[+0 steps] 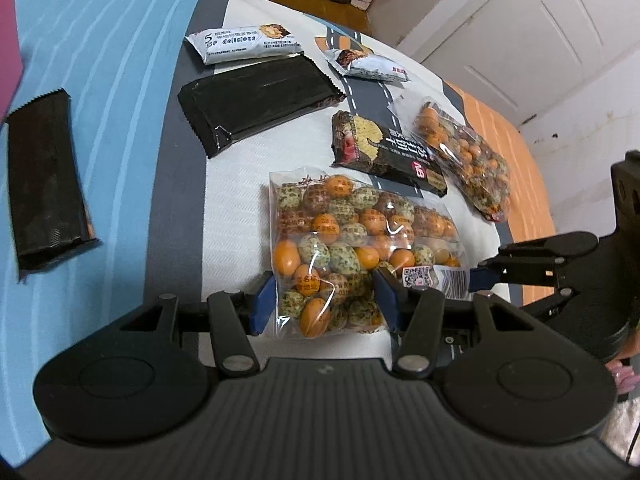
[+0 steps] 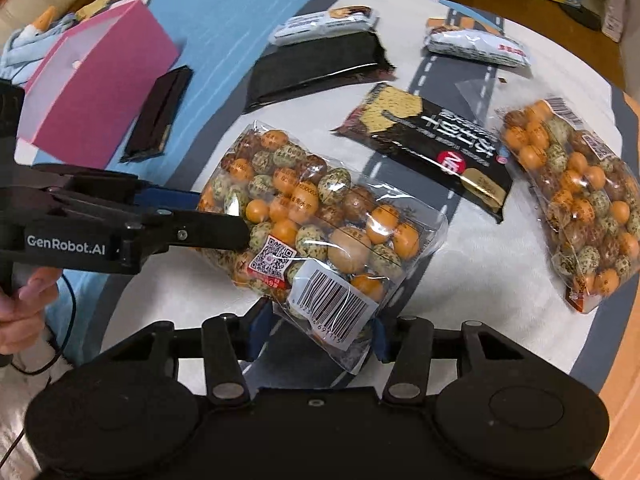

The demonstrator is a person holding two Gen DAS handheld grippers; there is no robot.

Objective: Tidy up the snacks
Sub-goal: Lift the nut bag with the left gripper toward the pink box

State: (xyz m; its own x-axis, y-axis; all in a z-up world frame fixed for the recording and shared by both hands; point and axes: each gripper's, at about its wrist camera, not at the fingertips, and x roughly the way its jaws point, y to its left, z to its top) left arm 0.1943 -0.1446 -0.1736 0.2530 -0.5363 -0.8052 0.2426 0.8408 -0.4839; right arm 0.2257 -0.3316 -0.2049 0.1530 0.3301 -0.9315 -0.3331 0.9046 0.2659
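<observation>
A clear bag of orange and speckled egg-shaped candies (image 1: 340,232) (image 2: 320,208) is held just above the play mat by both grippers. My left gripper (image 1: 325,304) is shut on the bag's near end, a blue pad pressing each side. In the right wrist view the left gripper (image 2: 222,216) comes in from the left and pinches the bag's side. My right gripper (image 2: 319,328) is shut on the bag's barcode corner. From the left wrist view the right gripper (image 1: 476,276) reaches in from the right at the barcode label.
On the mat lie a second candy bag (image 1: 464,152) (image 2: 572,200), a black Korean-print pack (image 1: 392,152) (image 2: 432,148), a large black packet (image 1: 256,100) (image 2: 316,64), two white packets (image 1: 244,42) (image 1: 368,62) and a black packet (image 1: 44,180) beside a pink box (image 2: 92,84).
</observation>
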